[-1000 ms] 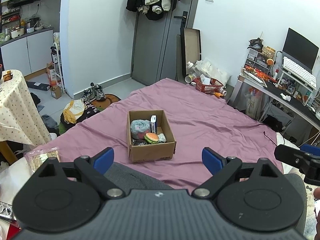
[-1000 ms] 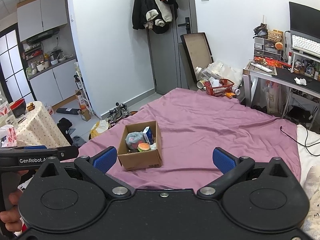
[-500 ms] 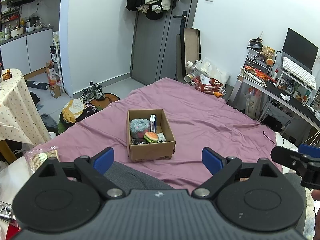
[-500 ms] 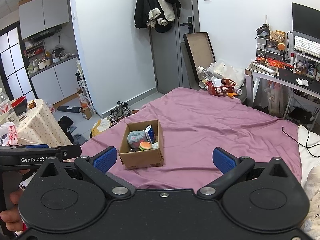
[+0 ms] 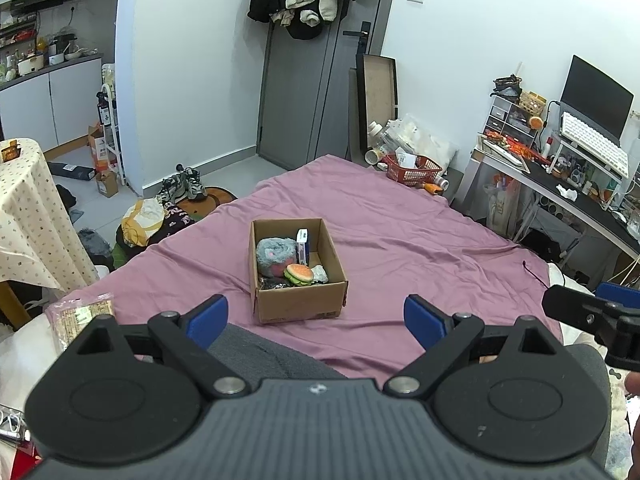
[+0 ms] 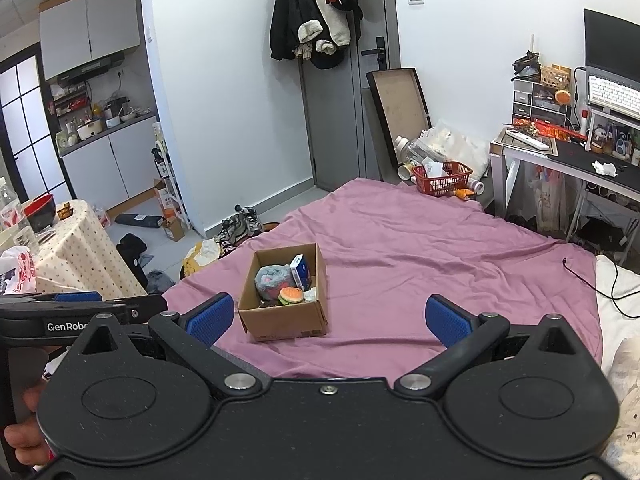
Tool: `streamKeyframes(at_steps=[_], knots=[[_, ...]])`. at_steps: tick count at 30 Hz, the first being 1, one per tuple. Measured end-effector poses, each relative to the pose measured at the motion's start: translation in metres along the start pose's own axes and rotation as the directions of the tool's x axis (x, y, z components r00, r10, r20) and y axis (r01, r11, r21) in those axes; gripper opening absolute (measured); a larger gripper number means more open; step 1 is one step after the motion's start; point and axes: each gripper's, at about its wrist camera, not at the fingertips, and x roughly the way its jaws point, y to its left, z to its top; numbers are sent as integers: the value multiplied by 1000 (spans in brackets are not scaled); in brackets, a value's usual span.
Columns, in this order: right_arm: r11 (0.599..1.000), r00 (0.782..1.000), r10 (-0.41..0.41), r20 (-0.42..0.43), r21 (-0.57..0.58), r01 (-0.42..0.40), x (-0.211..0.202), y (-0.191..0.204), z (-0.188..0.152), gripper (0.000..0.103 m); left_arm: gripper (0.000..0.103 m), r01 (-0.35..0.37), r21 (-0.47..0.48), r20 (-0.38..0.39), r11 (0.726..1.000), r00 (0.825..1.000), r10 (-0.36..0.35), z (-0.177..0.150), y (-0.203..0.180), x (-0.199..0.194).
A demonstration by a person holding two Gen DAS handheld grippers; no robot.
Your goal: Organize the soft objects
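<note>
An open cardboard box (image 5: 298, 304) stands on the purple bedsheet (image 5: 400, 240); it also shows in the right wrist view (image 6: 284, 322). Inside lie a grey-pink plush (image 5: 275, 254), a burger toy (image 5: 299, 273), a blue-white carton (image 5: 302, 245) and a small white item (image 5: 320, 273). My left gripper (image 5: 316, 318) is open and empty, held back from the box's near side. My right gripper (image 6: 329, 318) is open and empty, also short of the box, which sits toward its left finger (image 6: 211, 317).
A table with a dotted cloth (image 5: 24, 216) stands at left, clothes and shoes (image 5: 184, 186) lie on the floor. A red basket (image 5: 414, 168) sits past the bed's far corner. A desk (image 5: 560, 188) with keyboard and monitor stands at right. A black cable (image 6: 588, 276) lies on the bed's right edge.
Both grippers have risen and drawn back slightly; the box sits a little lower in both views. Both jaws stay open.
</note>
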Motion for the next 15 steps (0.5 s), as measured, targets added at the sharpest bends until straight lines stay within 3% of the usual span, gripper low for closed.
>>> streamKeyframes(at_steps=[15], knots=[[1000,1000,0,3,-13,0,-1,2,2,103,94,5,1,1,1000,1000,-5,1,1,-1]])
